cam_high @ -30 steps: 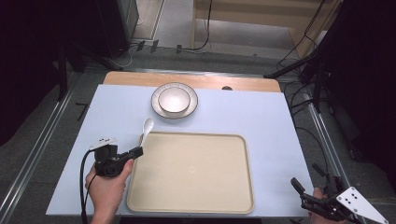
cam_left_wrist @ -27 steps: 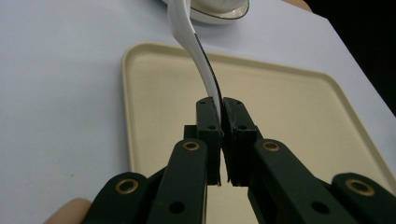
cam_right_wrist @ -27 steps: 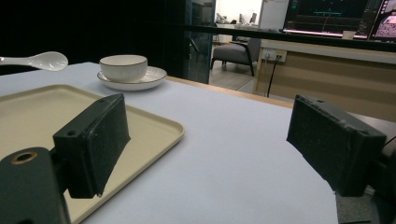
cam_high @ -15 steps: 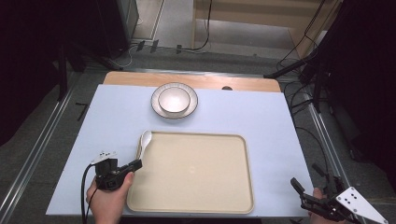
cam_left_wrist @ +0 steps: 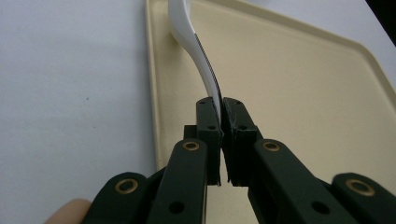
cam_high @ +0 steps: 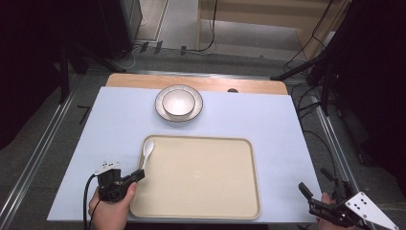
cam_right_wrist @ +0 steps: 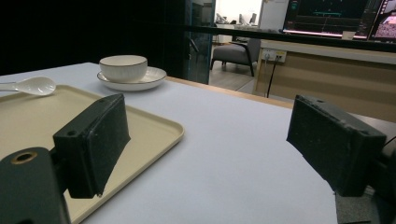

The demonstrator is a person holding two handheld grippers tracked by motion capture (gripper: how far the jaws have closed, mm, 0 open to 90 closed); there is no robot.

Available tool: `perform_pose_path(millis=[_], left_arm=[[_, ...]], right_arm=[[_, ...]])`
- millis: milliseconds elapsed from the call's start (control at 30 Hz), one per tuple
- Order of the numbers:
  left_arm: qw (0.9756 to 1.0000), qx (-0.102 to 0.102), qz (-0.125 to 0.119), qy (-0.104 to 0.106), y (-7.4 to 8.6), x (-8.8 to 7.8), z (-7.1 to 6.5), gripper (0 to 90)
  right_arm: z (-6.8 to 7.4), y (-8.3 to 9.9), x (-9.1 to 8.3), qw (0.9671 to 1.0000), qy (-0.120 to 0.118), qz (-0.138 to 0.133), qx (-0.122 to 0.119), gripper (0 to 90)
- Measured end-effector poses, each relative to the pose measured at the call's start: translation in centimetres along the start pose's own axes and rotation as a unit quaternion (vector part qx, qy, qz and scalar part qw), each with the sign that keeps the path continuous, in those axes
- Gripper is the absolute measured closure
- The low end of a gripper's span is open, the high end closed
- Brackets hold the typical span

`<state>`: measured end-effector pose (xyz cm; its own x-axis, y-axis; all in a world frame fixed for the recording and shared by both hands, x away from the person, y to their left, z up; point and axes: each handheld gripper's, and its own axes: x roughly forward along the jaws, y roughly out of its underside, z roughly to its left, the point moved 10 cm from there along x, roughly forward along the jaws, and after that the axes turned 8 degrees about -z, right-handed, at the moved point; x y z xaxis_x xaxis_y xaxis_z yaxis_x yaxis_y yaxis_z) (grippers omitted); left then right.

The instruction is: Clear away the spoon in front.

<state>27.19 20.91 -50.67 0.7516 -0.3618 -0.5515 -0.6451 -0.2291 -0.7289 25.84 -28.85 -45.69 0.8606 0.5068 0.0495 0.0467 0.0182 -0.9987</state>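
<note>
In the high view, a desk covered in pale blue carries a beige tray near the person's edge. A white bowl sits on a plate beyond the tray, well apart from it, toward the far wooden edge. A white spoon lies along the tray's left side, its scoop end toward the far left corner of the tray. The left claw is at the tray's near left corner, held by the left hand, and its tips meet the spoon's handle. The right claw is off the desk's near right corner, with a grey three-cornered plate on top.

In the left gripper view, the left claw is closed on the spoon; the handle is pinched edge-on between the two black jaws. The spoon curves away over the tray's left rim toward the top of the frame, with the blue desk to the left of it.

In the right gripper view, the right claw is wide open with nothing between its jaws. It looks low across the desk. The tray lies to the left, with the spoon resting at its far side, scoop up. The bowl stands on its plate behind the tray.
</note>
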Motion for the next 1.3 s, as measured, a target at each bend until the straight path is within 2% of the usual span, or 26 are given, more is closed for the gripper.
perform_pose_path(millis=[200,400,467,633,733,1033,1167,1233,1300], left_arm=[[1.0000,-0.005,0.003,-0.002,0.3,0.1,0.3,87.3],[0.9998,-0.004,0.018,-0.011,0.9,0.4,0.6,86.8],[0.9996,0.000,0.024,-0.012,1.1,0.5,0.6,86.7],[0.9990,0.011,0.033,-0.030,1.5,0.6,0.9,84.9],[0.9984,0.015,0.043,-0.033,1.7,0.7,1.0,78.5],[0.9982,0.035,0.034,-0.034,1.2,0.3,0.5,66.1],[0.9987,0.035,0.029,-0.025,1.0,0.0,0.5,62.0],[0.9990,0.033,0.030,-0.011,0.8,0.0,0.3,57.3],[0.9988,0.041,0.028,-0.003,0.5,-0.2,0.1,50.7]], right_arm=[[0.1,0.0,0.0,1.0000,0.000,0.001,0.002,13.0],[0.1,0.0,0.0,1.0000,-0.001,0.000,0.001,12.9],[0.1,0.0,0.0,1.0000,-0.001,0.000,0.001,12.9],[0.1,0.0,0.0,1.0000,-0.001,0.000,0.002,12.9],[0.1,0.0,0.0,1.0000,-0.001,0.000,0.002,12.9],[0.1,0.0,-0.1,1.0000,-0.001,0.000,0.003,12.9],[0.1,0.0,-0.1,1.0000,-0.001,0.000,0.003,12.9],[0.1,0.0,0.0,1.0000,-0.001,0.001,0.002,12.9],[0.1,0.0,0.0,1.0000,-0.001,0.001,0.003,12.9]])
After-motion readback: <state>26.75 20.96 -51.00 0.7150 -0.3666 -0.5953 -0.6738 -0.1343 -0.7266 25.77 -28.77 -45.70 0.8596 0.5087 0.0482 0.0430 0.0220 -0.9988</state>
